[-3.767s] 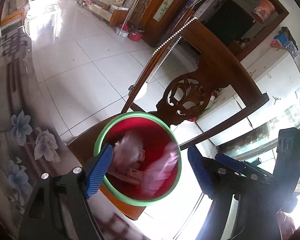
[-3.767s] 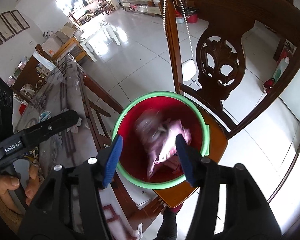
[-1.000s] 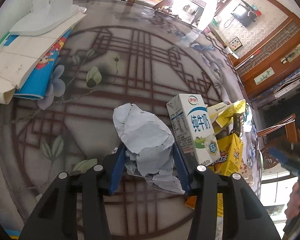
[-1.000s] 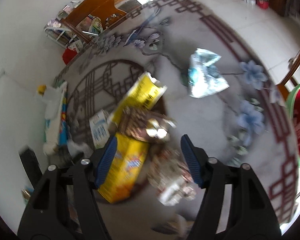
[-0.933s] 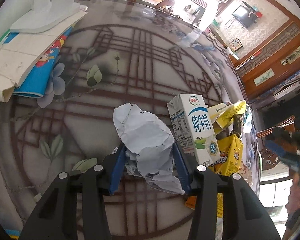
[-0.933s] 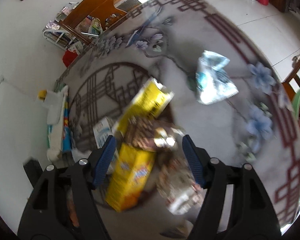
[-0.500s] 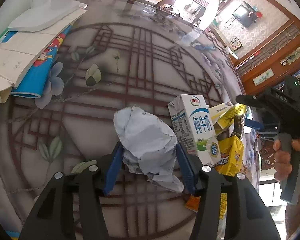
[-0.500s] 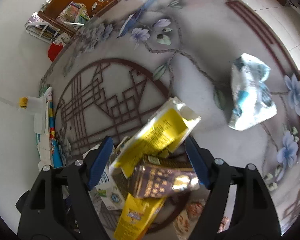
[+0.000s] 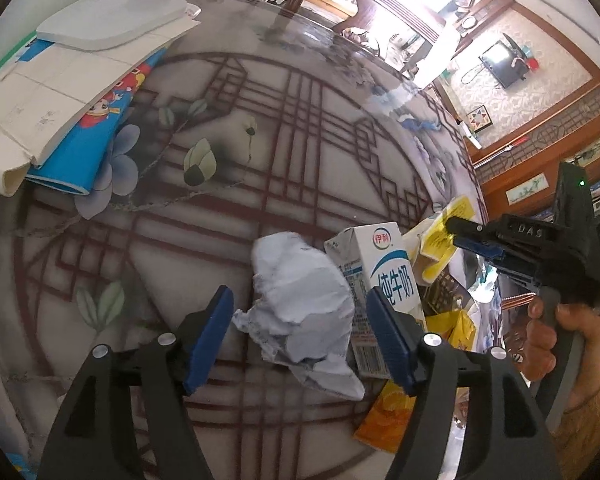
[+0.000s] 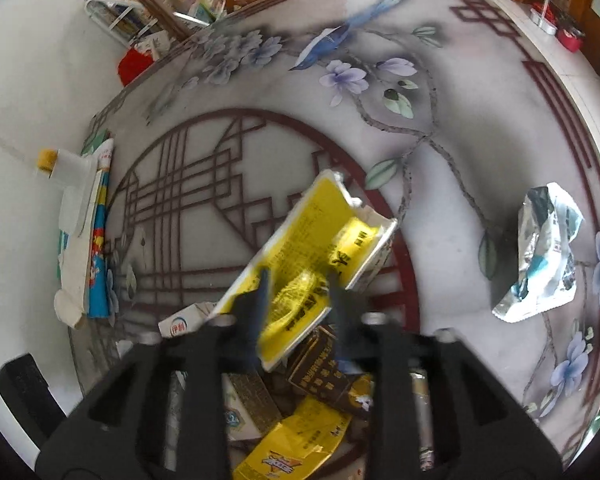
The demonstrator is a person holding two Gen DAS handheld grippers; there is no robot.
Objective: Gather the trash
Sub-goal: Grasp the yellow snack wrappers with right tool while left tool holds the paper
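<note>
Left gripper (image 9: 300, 336): jaws just widened, apart around crumpled paper (image 9: 304, 316), for pickup. Right gripper (image 10: 298, 284): just narrowed, clamped on yellow box (image 10: 312, 256).

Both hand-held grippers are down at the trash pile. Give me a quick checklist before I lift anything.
1. Left hand-held gripper straddles the crumpled paper: ok.
2. Left grip on the paper: not ok. The jaws have just been opening and the pads stand clear of it.
3. Right hand-held gripper on the yellow carton: cannot tell. The jaws have just been closing around it, but the fingers are blurred.
4. Clearance from the milk carton: not ok. It stands right beside the paper.
5. Table cleared: not ok. The foil bag lies apart.
</note>
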